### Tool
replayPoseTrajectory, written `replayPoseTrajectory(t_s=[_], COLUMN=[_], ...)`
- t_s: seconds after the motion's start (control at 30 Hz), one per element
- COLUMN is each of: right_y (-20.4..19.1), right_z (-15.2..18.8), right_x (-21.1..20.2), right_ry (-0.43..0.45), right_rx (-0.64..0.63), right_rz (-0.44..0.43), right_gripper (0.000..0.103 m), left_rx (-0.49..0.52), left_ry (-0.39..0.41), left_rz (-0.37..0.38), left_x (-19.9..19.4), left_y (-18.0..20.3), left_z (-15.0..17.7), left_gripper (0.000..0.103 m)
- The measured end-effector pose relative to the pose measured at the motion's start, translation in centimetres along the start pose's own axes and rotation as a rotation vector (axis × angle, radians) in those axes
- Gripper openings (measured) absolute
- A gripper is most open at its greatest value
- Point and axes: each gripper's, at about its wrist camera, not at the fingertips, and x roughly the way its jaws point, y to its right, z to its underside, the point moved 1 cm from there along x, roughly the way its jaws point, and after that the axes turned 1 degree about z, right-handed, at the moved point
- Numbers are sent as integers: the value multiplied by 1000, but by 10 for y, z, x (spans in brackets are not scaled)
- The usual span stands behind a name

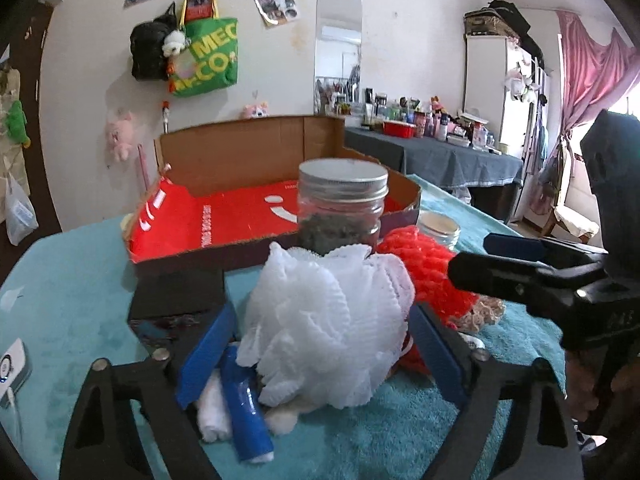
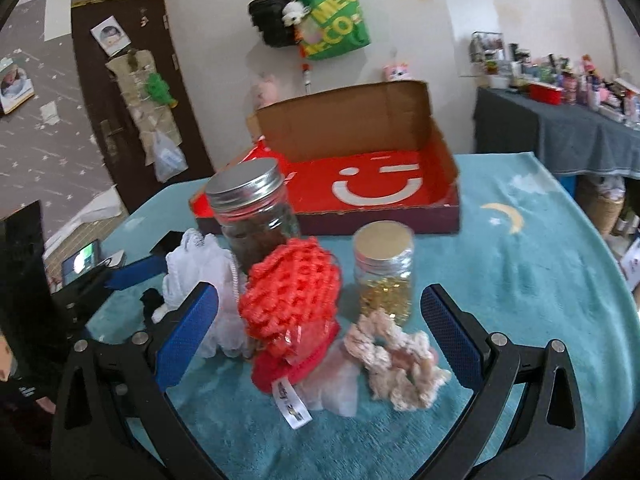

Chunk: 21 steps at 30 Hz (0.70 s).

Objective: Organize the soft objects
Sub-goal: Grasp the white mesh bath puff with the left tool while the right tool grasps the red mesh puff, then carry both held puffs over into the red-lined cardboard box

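- Two grippers work over the teal cloth [image 2: 520,272]. The left gripper [image 1: 320,344] has its blue fingers [image 1: 208,344] spread around the white mesh puff [image 1: 328,320], both pads apparently just clear of it.
- A white roll [image 1: 212,408] and a blue roll [image 1: 248,408] lie beside that gripper's left finger.
- The right gripper [image 2: 320,332] is spread wide around the red mesh puff [image 2: 292,292], not touching it; the beige scrunchie [image 2: 396,364] lies between its fingers too.
- Behind the puffs stand a dark-filled jar [image 2: 256,216] and a gold-filled jar [image 2: 384,268].
- Farthest, the open red-lined box [image 2: 380,188] sits beyond the jars.
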Motion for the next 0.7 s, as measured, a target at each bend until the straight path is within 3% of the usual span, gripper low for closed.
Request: replayPoseTrajectory(t_s=[0.1, 0.17, 0.23, 0.27, 0.43, 0.7], right_y=[-5, -8, -9, -10, -16, -23], right_z=[1, 3, 5, 6, 10, 11], right_x=[7, 11, 14, 16, 7, -12], right_ry=[-20, -42, -60, -72, -42, 6], right_rx=[-16, -22, -21, -17, -35, -52], right_rz=[-28, -55, -84, -97, -78, -62], right_gripper=[99, 88, 66, 46, 36, 34], left_rx=[-15, -20, -14, -11, -22, -13], left_ry=[-25, -29, -27, -26, -14, 11], left_rz=[24, 34, 46, 50, 66, 61], left_x=[7, 8, 7, 7, 1, -13], left_y=[1, -1, -1, -1, -5, -5], left_z=[1, 2, 2, 3, 3, 1], left_gripper=[79, 73, 59, 56, 36, 24])
